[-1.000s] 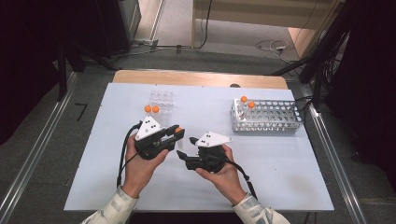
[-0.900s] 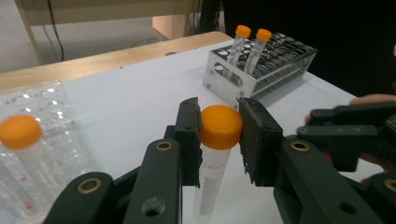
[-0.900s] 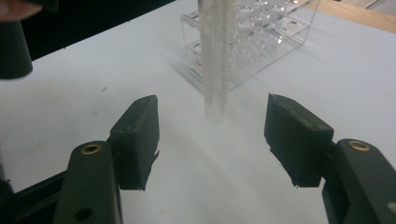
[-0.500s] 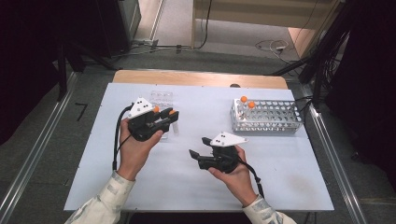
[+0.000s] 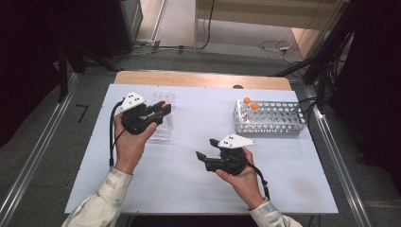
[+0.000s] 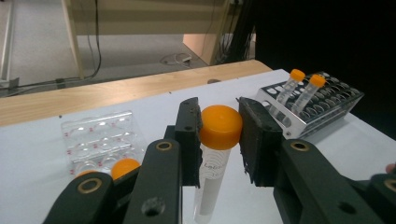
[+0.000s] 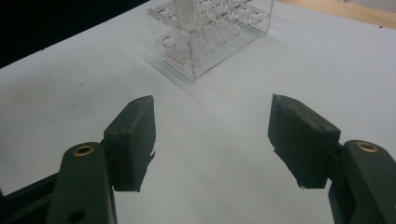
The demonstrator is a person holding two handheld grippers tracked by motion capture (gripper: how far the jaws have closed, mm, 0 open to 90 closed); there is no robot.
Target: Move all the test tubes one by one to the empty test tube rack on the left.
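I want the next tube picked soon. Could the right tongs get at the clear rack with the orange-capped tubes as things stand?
Probably yes. The right tongs stand open and empty, with bare table between them and the clear rack.

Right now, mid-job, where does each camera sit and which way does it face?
High view: above the person's side, looking forward and down on the table; both forearms, left gripper, right gripper.
Left gripper view: rides the left gripper, along jaws shut on the orange-capped tube, toward the metal rack.
Right gripper view: rides the right gripper, open jaws over bare table, facing the clear rack.
Shared: high and left views both show the metal rack.
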